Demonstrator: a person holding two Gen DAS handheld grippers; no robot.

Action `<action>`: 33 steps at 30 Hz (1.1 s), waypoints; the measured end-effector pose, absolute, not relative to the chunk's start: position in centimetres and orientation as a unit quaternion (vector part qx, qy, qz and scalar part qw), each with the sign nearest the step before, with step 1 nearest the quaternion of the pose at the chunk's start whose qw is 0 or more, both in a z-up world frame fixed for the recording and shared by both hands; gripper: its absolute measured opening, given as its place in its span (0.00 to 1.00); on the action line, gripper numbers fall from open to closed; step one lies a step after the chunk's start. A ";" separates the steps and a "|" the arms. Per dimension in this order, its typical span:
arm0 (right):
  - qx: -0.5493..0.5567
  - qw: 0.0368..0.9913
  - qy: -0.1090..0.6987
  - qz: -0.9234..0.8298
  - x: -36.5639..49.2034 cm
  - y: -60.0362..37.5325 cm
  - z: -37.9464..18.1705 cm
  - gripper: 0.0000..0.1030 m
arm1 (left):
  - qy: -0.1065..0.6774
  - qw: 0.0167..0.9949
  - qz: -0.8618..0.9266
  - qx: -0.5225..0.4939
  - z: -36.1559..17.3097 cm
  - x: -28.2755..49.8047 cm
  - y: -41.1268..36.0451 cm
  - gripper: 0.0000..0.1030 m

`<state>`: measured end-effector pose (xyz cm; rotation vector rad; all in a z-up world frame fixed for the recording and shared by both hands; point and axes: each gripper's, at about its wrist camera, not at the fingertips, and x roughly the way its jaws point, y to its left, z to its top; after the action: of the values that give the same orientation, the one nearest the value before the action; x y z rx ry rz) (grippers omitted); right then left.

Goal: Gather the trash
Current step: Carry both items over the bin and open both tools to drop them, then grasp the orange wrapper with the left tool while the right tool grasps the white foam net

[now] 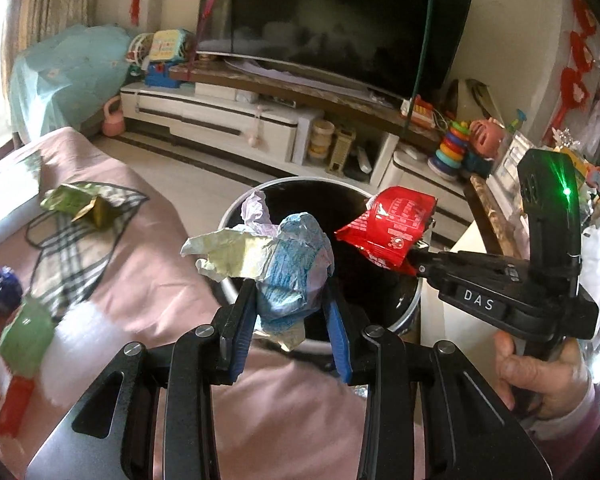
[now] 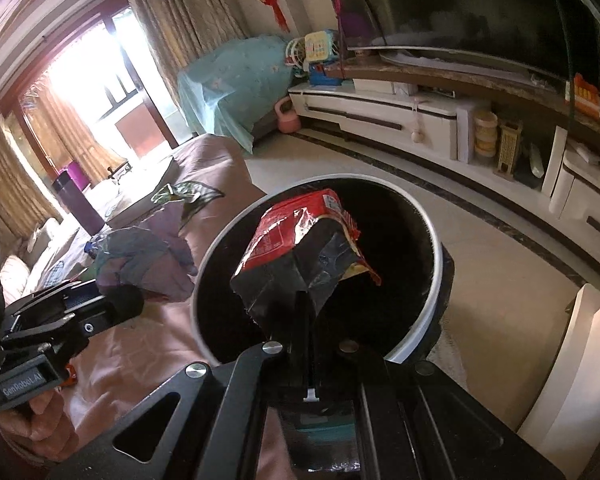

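Mid-task: left gripper [image 1: 290, 300] has its fingers clamped on a crumpled paper wad [image 1: 284, 264] held at the near rim of the trash bin [image 1: 236, 292], while right gripper [image 2: 306, 312] has fingers closed on a red snack wrapper [image 2: 300, 236] hanging over the bin's dark mouth; neither piece is dropped yet, and I can't tell whether anything lies inside. Still to collect on the pink-covered tabletop [image 1: 148, 280]: a green wrapper [image 1: 80, 204] at 10 o'clock from the bin and more packets [image 1: 16, 344] at 8 o'clock.
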<state>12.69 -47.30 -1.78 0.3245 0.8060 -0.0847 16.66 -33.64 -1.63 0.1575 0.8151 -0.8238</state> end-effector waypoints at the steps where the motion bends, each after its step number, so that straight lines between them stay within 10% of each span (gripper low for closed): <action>1: 0.157 0.905 0.393 -0.043 12.9 -47.6 -1.8 0.01 | 0.387 0.833 -0.388 0.077 -1.8 16.9 -34.1 0.33; 6: 0.155 0.900 0.404 -0.046 13.7 -48.5 -2.2 0.02 | 0.395 0.830 -0.386 0.080 -2.3 17.6 -35.2 0.37; 10: 0.156 0.896 0.413 -0.052 14.2 -49.1 -2.8 0.07 | 0.399 0.833 -0.375 0.083 -2.6 17.8 -35.4 0.74; 23: 0.178 0.910 0.370 -0.054 12.6 -48.0 -1.4 0.71 | 0.400 0.850 -0.338 0.055 -3.0 16.7 -29.8 0.75; 33: 0.189 0.926 0.325 -0.025 10.6 -43.0 -0.2 0.91 | 0.396 0.872 -0.288 0.015 -2.7 14.1 -22.3 0.77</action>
<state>10.58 -43.01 -0.22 0.3877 0.6654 -0.0511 14.12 -22.30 -2.69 0.0321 0.8282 -0.6023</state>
